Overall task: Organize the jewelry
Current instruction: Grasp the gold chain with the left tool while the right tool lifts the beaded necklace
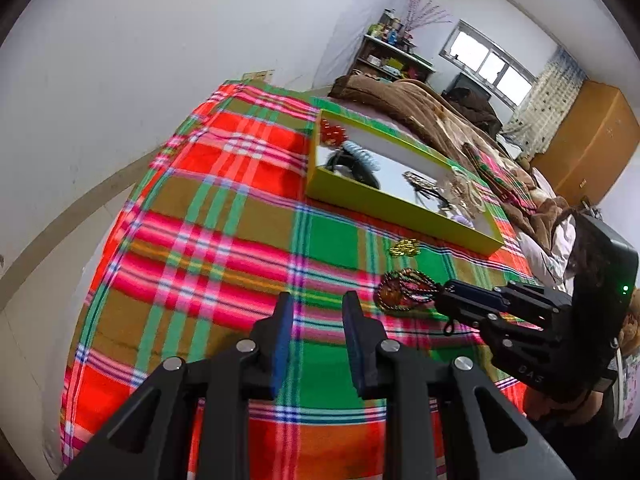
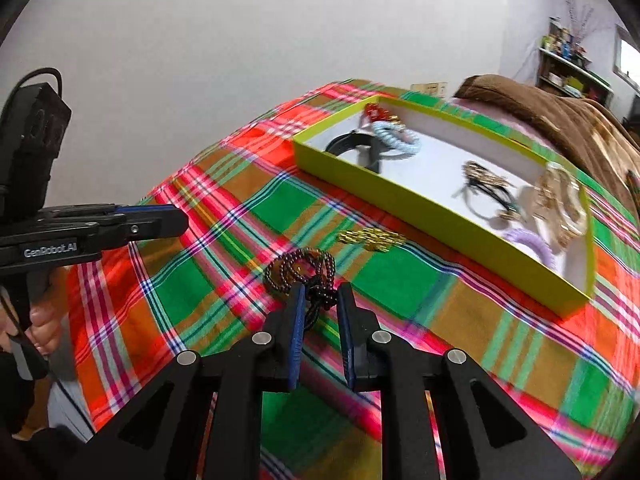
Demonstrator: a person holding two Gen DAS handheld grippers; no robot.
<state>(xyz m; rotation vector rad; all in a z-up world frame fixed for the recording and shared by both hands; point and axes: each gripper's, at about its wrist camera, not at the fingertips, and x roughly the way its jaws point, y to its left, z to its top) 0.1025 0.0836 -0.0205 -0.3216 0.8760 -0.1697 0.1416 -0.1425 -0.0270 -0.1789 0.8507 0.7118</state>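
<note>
A dark red beaded bracelet (image 2: 298,270) lies on the plaid cloth; it also shows in the left wrist view (image 1: 404,290). My right gripper (image 2: 320,294) has its fingers around the near end of the bracelet, with a gap between pads and beads. A gold hair clip (image 2: 370,239) lies just beyond it. The yellow-green tray (image 2: 432,204) holds a black band, blue and purple coil ties, red beads, black ties and gold chains. My left gripper (image 1: 318,304) is open and empty over the cloth, left of the bracelet.
The plaid cloth (image 1: 224,240) covers a bed against a white wall. A brown blanket (image 1: 424,108) lies beyond the tray. A shelf with bottles (image 1: 394,48), a window and a wooden wardrobe (image 1: 588,140) stand at the back of the room.
</note>
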